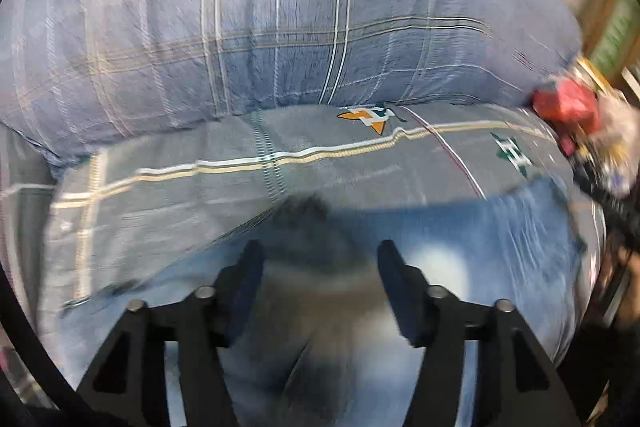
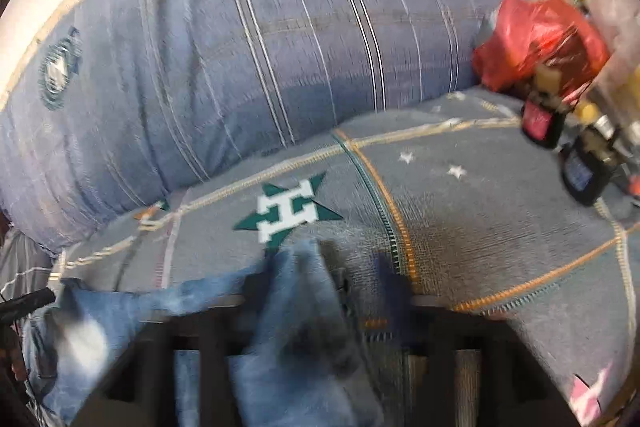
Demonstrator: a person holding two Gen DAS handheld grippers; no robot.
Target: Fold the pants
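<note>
Faded blue jeans [image 1: 440,267] lie flat on the patterned bedsheet [image 1: 200,195], filling the lower half of the left wrist view. My left gripper [image 1: 320,263] hovers just over them, its jaws wide apart with only flat denim showing underneath. In the right wrist view a raised fold of the jeans [image 2: 304,307] stands between the blurred fingers of my right gripper [image 2: 324,287]. That fold lies close to the left finger, and a gap shows on the right side. The rest of the jeans [image 2: 112,311] spreads away to the lower left.
A big blue striped quilt roll [image 1: 280,27] [image 2: 240,47] lies across the bed behind the jeans. At the right edge sit a red plastic bag [image 1: 568,103] [image 2: 536,39] and small bottles [image 2: 580,171]. A green star logo [image 2: 286,211] marks the sheet.
</note>
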